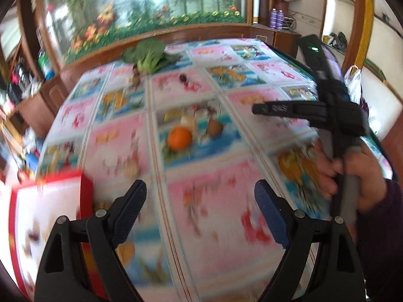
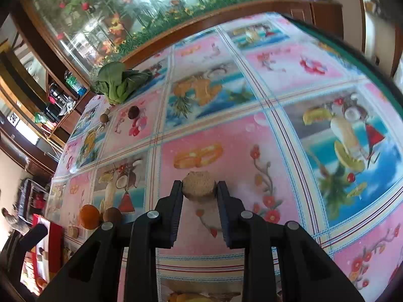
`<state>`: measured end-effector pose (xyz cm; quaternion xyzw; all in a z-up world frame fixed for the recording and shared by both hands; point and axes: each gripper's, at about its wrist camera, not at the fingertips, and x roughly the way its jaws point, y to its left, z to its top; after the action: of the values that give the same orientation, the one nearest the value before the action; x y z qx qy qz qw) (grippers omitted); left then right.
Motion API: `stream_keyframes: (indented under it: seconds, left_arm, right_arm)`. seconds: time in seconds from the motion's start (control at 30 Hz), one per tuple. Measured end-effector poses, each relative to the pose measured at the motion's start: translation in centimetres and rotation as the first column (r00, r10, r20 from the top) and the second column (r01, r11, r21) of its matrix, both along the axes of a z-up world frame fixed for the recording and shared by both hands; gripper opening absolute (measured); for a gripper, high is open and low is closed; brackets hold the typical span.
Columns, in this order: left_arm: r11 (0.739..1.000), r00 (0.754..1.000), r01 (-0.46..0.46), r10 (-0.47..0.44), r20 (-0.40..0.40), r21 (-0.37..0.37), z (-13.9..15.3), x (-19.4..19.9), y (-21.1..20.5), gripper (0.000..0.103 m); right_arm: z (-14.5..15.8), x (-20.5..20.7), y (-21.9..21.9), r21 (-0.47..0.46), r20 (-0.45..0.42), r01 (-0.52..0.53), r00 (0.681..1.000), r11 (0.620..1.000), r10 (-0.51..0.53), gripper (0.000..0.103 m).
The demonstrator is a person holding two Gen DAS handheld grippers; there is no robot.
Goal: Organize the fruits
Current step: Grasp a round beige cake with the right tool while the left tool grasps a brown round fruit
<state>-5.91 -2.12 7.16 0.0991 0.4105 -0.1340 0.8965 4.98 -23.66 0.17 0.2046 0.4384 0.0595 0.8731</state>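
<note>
In the blurred left wrist view, the left gripper (image 1: 200,210) hangs over the glossy fruit-print tablecloth (image 1: 209,196) with its fingers spread wide and nothing between them; a round orange fruit (image 1: 179,138) lies ahead mid-table beside a brown round fruit (image 1: 214,127); a red and white box (image 1: 47,216) sits at the left. In the right wrist view, the right gripper (image 2: 199,188) clamps a rough tan round fruit (image 2: 199,185) just above the cloth; a leafy green vegetable (image 2: 118,81) lies far off.
</note>
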Motion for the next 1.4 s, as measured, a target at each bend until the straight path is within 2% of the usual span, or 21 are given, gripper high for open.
stream_keyframes:
  seconds: [0.13, 0.2, 0.33, 0.43, 0.47, 0.53, 0.7, 0.97, 1.03, 1.4]
  left_arm:
    - [0.995, 0.994, 0.101, -0.101, 0.030, 0.019, 0.0, 3.4, -2.1, 0.088]
    - [0.988, 0.989, 0.134, -0.138, 0.046, 0.072, -0.4, 4.7, -3.3, 0.087]
    - [0.976, 0.981, 0.188, -0.193, 0.035, 0.114, -1.2, 6.7, -4.9, 0.068]
    - [0.967, 0.978, 0.206, -0.208, -0.003, 0.153, -2.1, 8.2, -5.8, 0.066]
    - [0.966, 0.977, 0.210, -0.211, -0.012, 0.153, -2.4, 8.3, -5.9, 0.064]
    - [0.962, 0.974, 0.225, -0.223, -0.033, 0.152, -2.8, 8.8, -6.0, 0.054]
    - [0.964, 0.973, 0.229, -0.222, -0.063, 0.132, -3.7, 9.7, -5.7, 0.042]
    - [0.953, 0.964, 0.264, -0.255, -0.074, 0.151, -4.8, 9.6, -6.0, 0.036]
    - [0.955, 0.962, 0.267, -0.255, -0.101, 0.130, -5.2, 9.8, -5.8, 0.025]
    - [0.966, 0.970, 0.234, -0.224, -0.095, 0.110, -5.3, 9.9, -6.0, 0.025]
  right_arm:
    - [-0.1, 0.0, 0.3, -0.007, -0.006, -0.014, 1.000, 1.000, 0.014, 0.026]
    - [0.0, 0.2, 0.4, -0.013, -0.009, -0.018, 1.000, 1.000, 0.018, 0.026]
    - [-0.1, 0.4, 0.1, -0.002, -0.015, -0.021, 1.000, 1.000, 0.021, 0.026]
    - [-0.1, 0.5, 0.1, -0.005, -0.016, -0.023, 1.000, 1.000, 0.023, 0.026]
    - [-0.1, 0.5, 0.1, -0.005, -0.017, -0.023, 1.000, 1.000, 0.023, 0.026]
    - [-0.1, 0.5, 0.1, -0.006, -0.016, -0.024, 1.000, 1.000, 0.024, 0.026]
    - [-0.1, 0.5, 0.2, -0.010, -0.015, -0.026, 1.000, 1.000, 0.026, 0.026]
    - [-0.1, 0.5, 0.4, -0.018, -0.013, -0.029, 1.000, 0.999, 0.029, 0.026]
    - [-0.1, 0.6, 0.5, -0.023, -0.012, -0.030, 0.999, 0.999, 0.030, 0.027]
    - [0.0, 0.6, 0.7, -0.042, -0.009, -0.037, 0.999, 0.998, 0.036, 0.027]
